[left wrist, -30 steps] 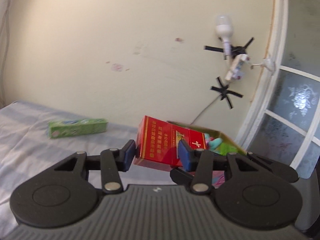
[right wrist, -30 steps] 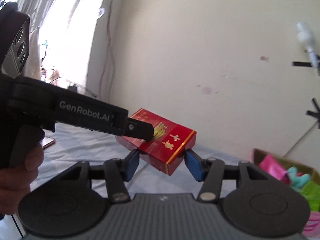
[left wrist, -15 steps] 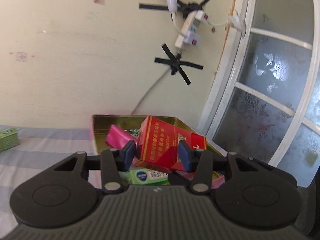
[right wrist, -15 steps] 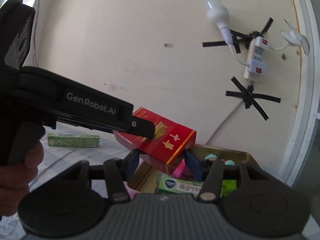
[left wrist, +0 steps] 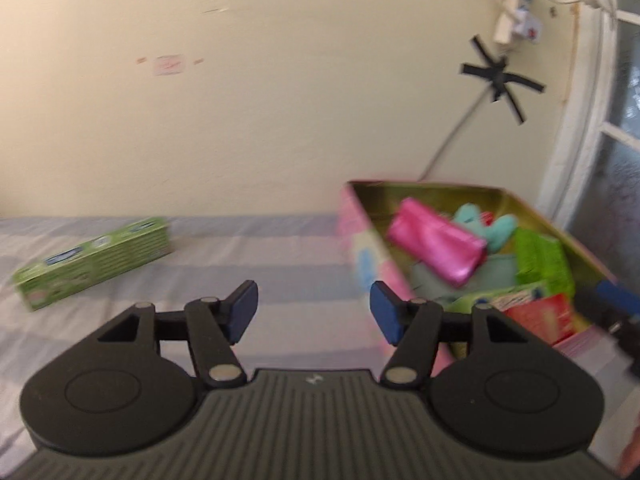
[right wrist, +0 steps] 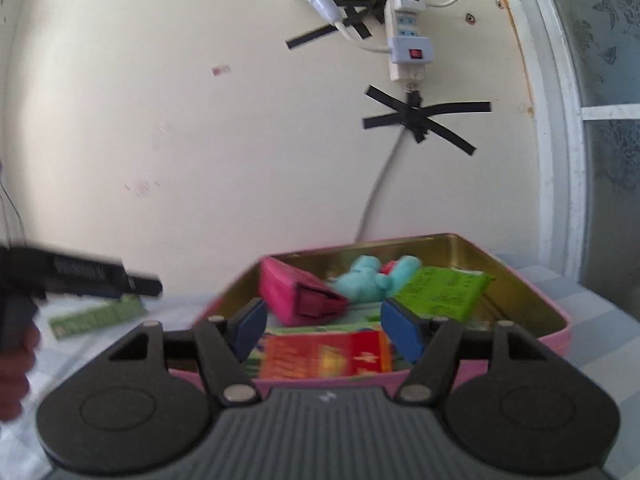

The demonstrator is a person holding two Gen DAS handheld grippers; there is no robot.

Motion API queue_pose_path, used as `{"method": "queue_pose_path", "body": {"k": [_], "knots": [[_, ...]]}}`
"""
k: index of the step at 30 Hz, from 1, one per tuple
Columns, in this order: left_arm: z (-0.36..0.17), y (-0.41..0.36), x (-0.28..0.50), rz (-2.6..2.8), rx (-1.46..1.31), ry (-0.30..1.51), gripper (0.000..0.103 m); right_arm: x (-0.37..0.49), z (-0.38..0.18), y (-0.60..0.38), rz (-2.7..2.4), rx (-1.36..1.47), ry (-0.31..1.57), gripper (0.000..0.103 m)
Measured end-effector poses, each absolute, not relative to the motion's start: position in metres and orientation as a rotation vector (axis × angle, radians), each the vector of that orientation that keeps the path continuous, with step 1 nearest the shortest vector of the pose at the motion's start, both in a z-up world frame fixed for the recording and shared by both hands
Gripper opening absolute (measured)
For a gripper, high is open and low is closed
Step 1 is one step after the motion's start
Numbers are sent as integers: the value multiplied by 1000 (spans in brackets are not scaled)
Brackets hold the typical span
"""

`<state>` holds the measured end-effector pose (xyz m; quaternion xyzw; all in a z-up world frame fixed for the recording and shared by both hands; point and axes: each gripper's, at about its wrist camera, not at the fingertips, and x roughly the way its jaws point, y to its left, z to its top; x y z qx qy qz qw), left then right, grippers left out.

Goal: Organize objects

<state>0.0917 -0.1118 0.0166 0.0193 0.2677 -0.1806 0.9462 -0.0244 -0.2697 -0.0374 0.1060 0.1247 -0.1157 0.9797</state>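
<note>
The red box lies flat in the pink tin, in front of a pink pouch, a teal soft toy and a green packet. My right gripper hovers just above the box with its jaws opening; the pads stand apart from it. My left gripper is to the left of the tin over the bed, jaws opening, nothing between them. A long green box lies on the sheet further left. In the left wrist view the red box shows in the tin's near corner.
The tin sits on a striped sheet against a cream wall. A window frame stands close on the right. A taped power strip and its cable hang above the tin. A hand holds the left gripper.
Both grippers carried the red box rightward over the tin and let it go; it now lies inside. The left gripper has swung away left, and both pairs of jaws have widened.
</note>
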Motion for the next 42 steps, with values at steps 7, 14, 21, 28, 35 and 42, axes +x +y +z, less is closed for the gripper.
{"method": "queue_pose_path", "body": {"k": [7,14,21,28,35,42], "knots": [[-11,-24,86,-218,-6,596,64,12,-13,-214,-23,243,282,65],[-42,76,106,70,-130,566,64,99,-25,-143,190,273,439,67],[-49,104,123,135,-232,582,64,276,-53,-114,155,425,615,67],[-51,113,127,169,-267,586,64,380,-85,-92,163,459,715,68],[-51,110,124,175,-246,590,65,306,-82,-85,286,204,728,53],[-52,112,122,181,-244,584,65,209,-69,-70,399,9,626,67]]}}
